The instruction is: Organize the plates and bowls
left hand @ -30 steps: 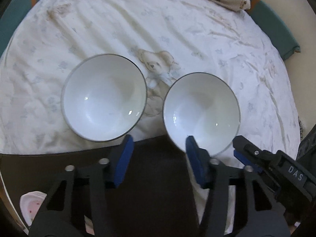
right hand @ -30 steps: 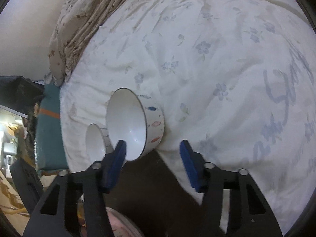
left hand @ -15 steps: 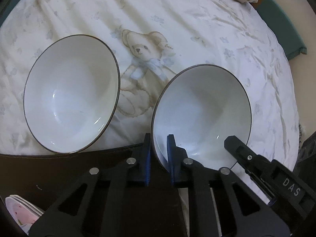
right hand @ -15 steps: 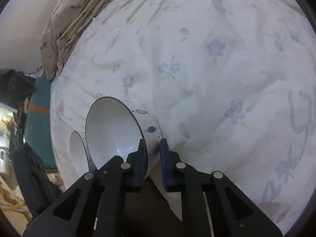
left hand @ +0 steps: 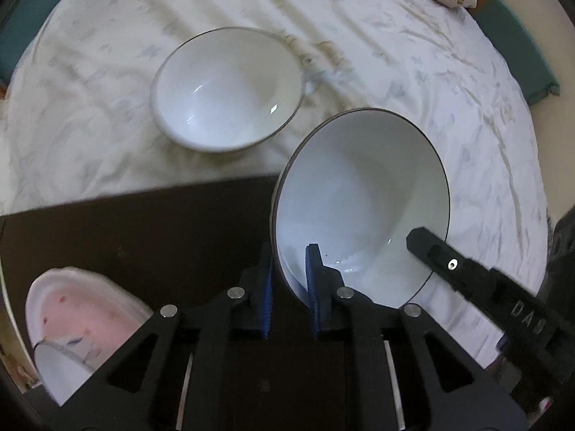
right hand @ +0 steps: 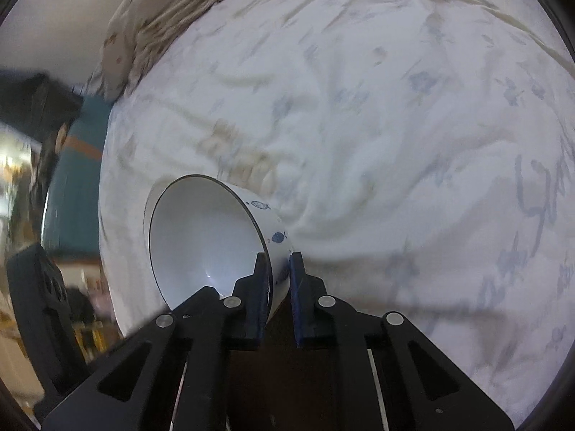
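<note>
Spread with a wrinkled printed sheet, the bed point(left hand: 413, 54) carries our 2 bowls: we have the near bowl point(left hand: 363, 194) by its rim, left claw point(left hand: 287, 280) and right claw point(right hand: 278, 287) both clamped tight. Next, we judge, nest it inside the far bowl point(left hand: 226, 89).

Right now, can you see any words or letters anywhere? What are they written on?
"DAS": pale letters on the black right gripper, where it reaches in at the lower right of the left wrist view.
Big blue handwriting on the white bedsheet, at the right edge of the right wrist view: too stretched and blurred to read.
The small blue marks on the held bowl are pictures, not letters.
</note>
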